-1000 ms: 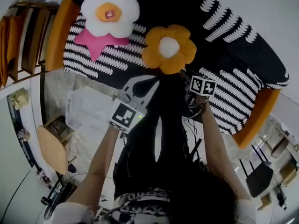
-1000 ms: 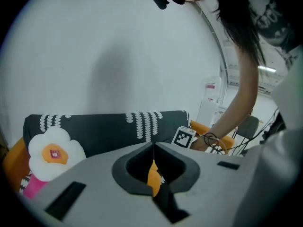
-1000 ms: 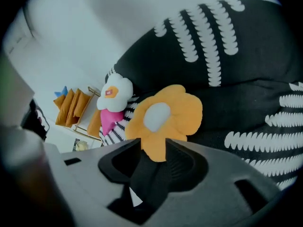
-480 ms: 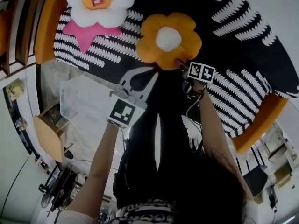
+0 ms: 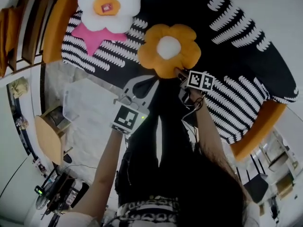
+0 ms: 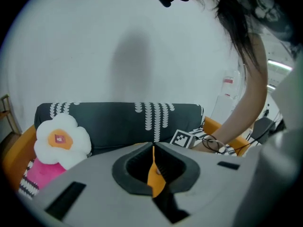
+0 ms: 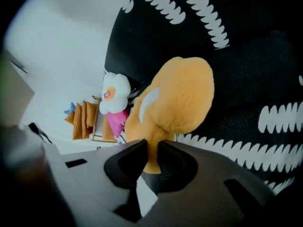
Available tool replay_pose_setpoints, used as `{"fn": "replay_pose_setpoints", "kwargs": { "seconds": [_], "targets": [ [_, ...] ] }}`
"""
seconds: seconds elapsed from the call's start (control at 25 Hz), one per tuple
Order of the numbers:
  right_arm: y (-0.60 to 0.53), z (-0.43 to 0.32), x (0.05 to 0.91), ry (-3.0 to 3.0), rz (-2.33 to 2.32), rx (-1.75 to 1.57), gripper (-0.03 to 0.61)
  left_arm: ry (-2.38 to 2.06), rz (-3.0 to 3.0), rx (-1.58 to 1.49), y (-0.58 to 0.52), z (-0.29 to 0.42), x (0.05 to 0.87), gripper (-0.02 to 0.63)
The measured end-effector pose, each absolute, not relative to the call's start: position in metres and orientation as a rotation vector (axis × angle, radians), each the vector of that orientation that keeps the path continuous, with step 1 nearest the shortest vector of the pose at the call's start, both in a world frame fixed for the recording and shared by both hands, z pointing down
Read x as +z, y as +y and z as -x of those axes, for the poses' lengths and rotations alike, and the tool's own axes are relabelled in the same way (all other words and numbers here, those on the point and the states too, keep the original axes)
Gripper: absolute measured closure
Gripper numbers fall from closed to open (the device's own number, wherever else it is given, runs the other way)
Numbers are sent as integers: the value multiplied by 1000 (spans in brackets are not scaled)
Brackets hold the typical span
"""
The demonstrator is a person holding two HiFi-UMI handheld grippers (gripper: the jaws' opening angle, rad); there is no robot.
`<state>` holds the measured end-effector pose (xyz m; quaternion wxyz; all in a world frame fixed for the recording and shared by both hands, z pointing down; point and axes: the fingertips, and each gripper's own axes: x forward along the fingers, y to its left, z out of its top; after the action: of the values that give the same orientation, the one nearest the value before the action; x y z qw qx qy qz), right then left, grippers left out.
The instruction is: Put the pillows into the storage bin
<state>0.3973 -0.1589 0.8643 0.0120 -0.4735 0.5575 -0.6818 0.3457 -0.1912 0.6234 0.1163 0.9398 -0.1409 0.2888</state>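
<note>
**A:** Where's the bin (image 5: 75, 110)?

**B:** On the floor at the sofa's (image 5: 246, 46) foot, about 9 o'clock from the left gripper (image 5: 156, 79). I'd guess it sits that close so each pillow needs only a short swing off the seat. I can see no pillow in it.

**A:** And the pillows?

**B:** All three are on the sofa. The white pillow (image 5: 109, 6) is up at 11 o'clock, lying on top of the pink pillow (image 5: 92, 34). The orange pillow (image 5: 169, 48) is alone at 12 o'clock, well apart from those two and nearest the person, so it makes sense to take it first.

**A:** What's the left gripper doing?

**B:** It hangs just below the orange pillow's lower edge with its jaws together. A thin orange sliver shows in the seam between them. I can't tell whether that is a pinch of plush or just the pillow seen through the gap. To me it looks parked there, perhaps to steady the pillow.

**A:** And the right gripper (image 5: 181, 74)?

**B:** It's at the pillow's 5 o'clock petal. The jaws are closing, and a fold of orange plush is squeezed narrow between them. It has gone for the rim because the body is far too fat for those jaws, and a petal edge gives it something thin to bite. I'd expect the pillow to dangle and sway from that one pinch on the way over to the bin.
</note>
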Motion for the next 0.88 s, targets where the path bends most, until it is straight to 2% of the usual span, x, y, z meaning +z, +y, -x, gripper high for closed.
{"fn": "replay_pose_setpoints", "kwargs": {
  "seconds": [0.4,0.88],
  "targets": [
    [-154,-376,735,1728,1299,-2009,541,-613,-2801,805,-184,-310,543,603],
    [-147,-344,641,2036,1153,-1952,546,-1003,-2711,698,-165,-235,475,603]
  ]
}}
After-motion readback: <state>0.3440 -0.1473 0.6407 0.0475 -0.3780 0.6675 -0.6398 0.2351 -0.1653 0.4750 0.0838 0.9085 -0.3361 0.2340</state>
